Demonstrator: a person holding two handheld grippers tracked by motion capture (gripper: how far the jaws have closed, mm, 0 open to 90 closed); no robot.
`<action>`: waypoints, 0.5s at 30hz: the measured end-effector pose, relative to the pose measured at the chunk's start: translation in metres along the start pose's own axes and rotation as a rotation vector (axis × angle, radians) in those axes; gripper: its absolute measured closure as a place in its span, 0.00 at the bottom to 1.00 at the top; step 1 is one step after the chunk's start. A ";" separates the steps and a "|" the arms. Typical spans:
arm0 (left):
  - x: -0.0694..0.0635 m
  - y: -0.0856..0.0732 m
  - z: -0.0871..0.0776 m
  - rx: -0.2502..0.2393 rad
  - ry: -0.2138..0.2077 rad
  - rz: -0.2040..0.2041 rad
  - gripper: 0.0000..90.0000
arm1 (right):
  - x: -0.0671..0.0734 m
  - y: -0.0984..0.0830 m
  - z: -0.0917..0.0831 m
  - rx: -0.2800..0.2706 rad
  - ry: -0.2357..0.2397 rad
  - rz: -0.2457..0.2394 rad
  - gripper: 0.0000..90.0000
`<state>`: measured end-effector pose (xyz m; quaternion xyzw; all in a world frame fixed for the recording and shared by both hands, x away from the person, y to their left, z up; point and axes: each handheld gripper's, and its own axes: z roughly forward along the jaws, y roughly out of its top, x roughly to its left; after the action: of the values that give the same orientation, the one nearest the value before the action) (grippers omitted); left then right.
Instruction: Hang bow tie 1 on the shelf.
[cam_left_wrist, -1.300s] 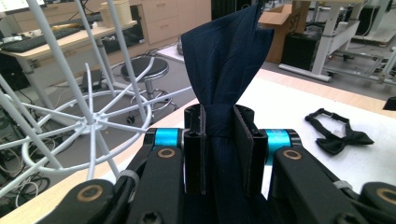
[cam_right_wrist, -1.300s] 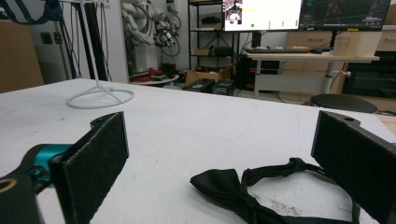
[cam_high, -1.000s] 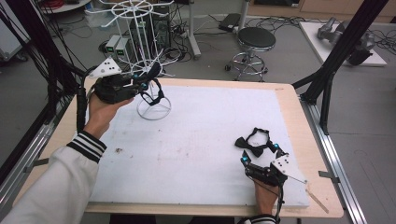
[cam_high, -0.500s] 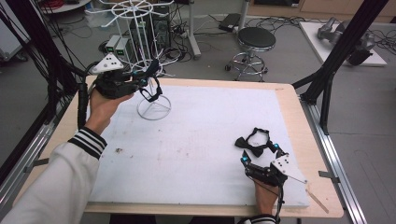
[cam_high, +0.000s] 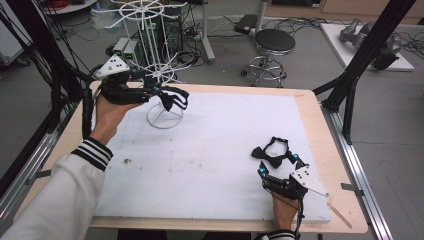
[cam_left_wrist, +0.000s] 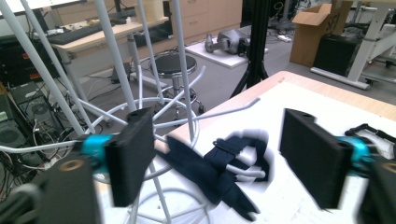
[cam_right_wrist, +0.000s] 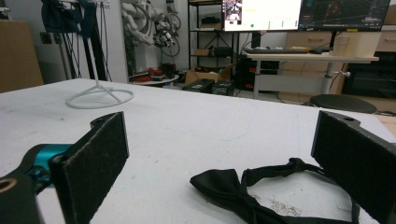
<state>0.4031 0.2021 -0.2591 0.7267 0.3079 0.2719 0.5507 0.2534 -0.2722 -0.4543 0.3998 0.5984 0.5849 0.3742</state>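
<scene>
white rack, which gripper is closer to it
Left. The left gripper is at the white rack, jaws just opened around the bow tie hanging on a prong. The right gripper is across the table by the other bow tie.

White sleeve (cam_high: 60, 195) with black-striped cuff; black tools bear teal fittings, grey plates.

No text, label or number could be read anywhere. The monitors (cam_right_wrist: 306, 14) behind the table in the right gripper view showed what may have been writing, too small to make out.
</scene>
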 end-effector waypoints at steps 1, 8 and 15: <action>0.000 0.000 -0.001 -0.007 0.000 0.003 0.25 | 0.000 0.000 0.000 0.000 0.000 -0.001 0.04; -0.004 0.000 -0.011 -0.050 -0.023 0.037 0.19 | -0.001 0.000 0.000 -0.003 0.000 -0.005 0.04; -0.004 -0.012 -0.028 -0.093 -0.087 0.033 0.18 | 0.000 0.000 0.000 -0.004 -0.001 0.001 0.04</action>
<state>0.3781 0.2186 -0.2637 0.7163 0.2586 0.2633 0.5922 0.2535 -0.2722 -0.4544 0.3997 0.5968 0.5861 0.3748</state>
